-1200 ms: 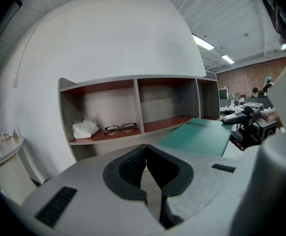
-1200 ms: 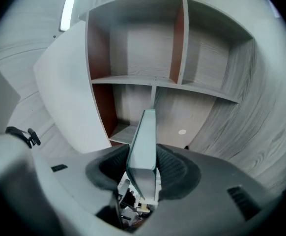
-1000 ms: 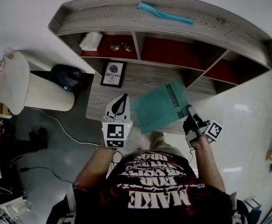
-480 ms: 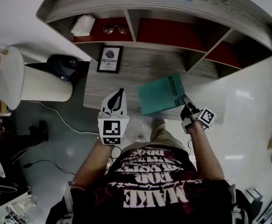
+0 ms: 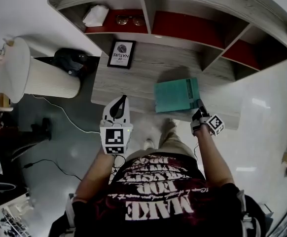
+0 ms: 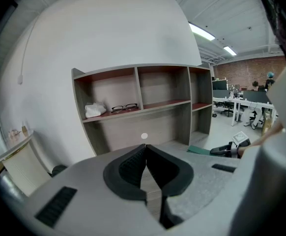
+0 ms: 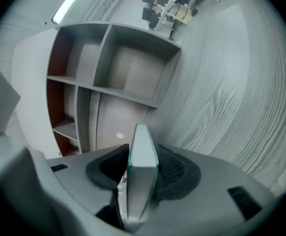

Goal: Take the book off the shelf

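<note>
Book [image 5: 177, 96] is off the shelf [image 5: 149, 9], gripped in the right tool [image 5: 199, 107] over the table [image 5: 128, 83]; left tool [image 5: 120, 101] closed, empty.

Holds teal book [image 5: 177, 96] by its near right corner in right gripper [image 5: 199, 107], flat above desk [image 5: 126, 83]; holds left gripper [image 5: 120, 101] apart, leftward.

Evenly bright, lit from ceiling strip lights [image 6: 204, 32] at upper right in the left gripper view. Pale glare on the glossy floor [image 5: 259, 102]; soft shadow on the tabletop [image 5: 133, 85] past the far edge of the book [image 5: 177, 95]. Heavily bowed toward the edges, bending the shelf [image 5: 183, 14]. Black-cornered in both gripper views. Blurred nearest the lens, at the right claw [image 7: 142, 154].
</note>
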The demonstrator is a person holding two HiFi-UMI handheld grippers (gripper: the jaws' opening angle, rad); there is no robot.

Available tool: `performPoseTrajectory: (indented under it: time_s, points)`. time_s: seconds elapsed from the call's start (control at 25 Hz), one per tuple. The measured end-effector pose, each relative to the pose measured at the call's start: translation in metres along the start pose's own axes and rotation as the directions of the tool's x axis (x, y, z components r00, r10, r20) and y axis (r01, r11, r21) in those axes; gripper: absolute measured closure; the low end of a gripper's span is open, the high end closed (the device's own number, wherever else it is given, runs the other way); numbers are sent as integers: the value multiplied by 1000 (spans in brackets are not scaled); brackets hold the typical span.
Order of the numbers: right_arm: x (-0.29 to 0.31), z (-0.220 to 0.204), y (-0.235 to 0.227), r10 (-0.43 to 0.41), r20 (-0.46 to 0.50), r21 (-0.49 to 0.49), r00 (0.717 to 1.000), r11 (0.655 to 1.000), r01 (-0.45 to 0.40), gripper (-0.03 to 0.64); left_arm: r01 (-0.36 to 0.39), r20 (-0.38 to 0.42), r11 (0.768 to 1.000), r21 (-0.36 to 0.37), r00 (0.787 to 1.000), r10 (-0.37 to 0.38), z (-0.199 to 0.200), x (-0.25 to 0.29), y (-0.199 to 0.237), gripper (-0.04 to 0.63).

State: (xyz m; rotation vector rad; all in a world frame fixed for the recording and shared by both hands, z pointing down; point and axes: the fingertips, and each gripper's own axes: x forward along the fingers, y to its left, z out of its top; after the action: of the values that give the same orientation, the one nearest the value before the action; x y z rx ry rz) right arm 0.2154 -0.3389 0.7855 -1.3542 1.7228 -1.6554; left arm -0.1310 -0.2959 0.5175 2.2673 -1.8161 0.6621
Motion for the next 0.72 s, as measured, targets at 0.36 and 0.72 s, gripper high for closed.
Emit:
performPoseTrajectory:
  time_s: [0.36, 0.72]
  points:
    - [1, -35, -22, -168, -125, -219, 978, 966, 138, 374, -29, 14, 1000, -2, 999, 29, -11, -42, 8, 588]
    - [-27, -38, 1, -342, -123, -668, 932, 723, 177, 355, 0, 55, 1000, 12, 998, 0, -11, -72, 11, 588]
